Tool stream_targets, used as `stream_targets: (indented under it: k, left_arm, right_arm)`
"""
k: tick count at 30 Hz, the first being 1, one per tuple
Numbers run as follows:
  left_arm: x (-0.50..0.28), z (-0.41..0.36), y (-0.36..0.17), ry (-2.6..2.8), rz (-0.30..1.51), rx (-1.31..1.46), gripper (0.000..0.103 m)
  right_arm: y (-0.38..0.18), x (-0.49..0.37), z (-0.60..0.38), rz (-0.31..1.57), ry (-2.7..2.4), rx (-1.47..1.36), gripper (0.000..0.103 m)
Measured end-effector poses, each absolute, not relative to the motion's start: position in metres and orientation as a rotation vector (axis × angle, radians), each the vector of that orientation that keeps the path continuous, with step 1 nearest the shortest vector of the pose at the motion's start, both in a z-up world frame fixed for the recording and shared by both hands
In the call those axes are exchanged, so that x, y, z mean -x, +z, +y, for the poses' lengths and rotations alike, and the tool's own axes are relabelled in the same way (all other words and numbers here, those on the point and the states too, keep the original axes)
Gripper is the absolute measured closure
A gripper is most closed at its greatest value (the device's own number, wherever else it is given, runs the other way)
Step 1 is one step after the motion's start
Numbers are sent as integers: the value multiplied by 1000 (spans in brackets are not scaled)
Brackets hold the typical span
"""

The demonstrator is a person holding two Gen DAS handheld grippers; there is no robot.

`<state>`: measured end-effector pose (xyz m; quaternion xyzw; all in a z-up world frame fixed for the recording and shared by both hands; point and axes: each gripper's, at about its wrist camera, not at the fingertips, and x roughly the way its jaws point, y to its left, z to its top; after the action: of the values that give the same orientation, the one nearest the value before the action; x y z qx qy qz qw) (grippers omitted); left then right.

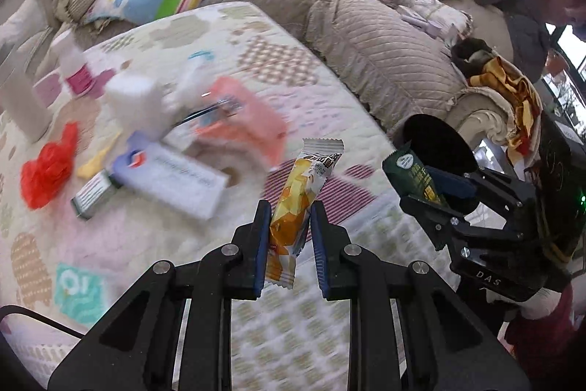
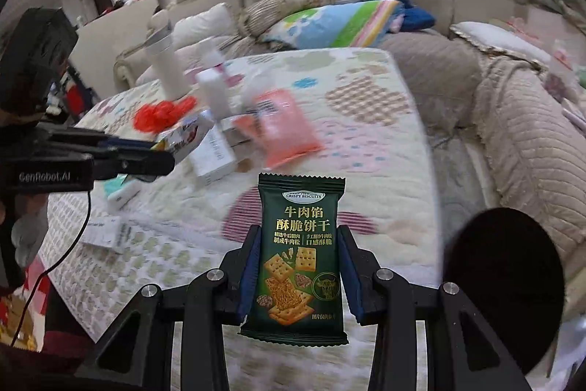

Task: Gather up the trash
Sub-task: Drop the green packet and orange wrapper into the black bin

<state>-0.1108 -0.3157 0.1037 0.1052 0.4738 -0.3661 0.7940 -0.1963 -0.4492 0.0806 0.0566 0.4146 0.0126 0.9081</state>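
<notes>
Left tool [image 1: 289, 226] clamped narrow on orange snack wrapper [image 1: 298, 204], held upright at frame centre, clear of bed [image 1: 329, 120].
Right tool [image 2: 298, 266] clamped on green biscuit packet [image 2: 298, 255], lower centre.
Both wrappers judged lifted for transfer to black bin [image 2: 505, 284], lower right.
Packet label legible in right view only.
Red bag [image 1: 47, 167] remains on bed, left.
</notes>
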Motion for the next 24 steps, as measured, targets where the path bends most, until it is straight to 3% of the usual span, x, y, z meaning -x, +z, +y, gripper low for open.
stream_targets:
  k: [24]
  left_arm:
    - [149,-488,74,-990,1117,-215,84]
  right_arm:
    - [60,251,-612,889,-337,-325,64]
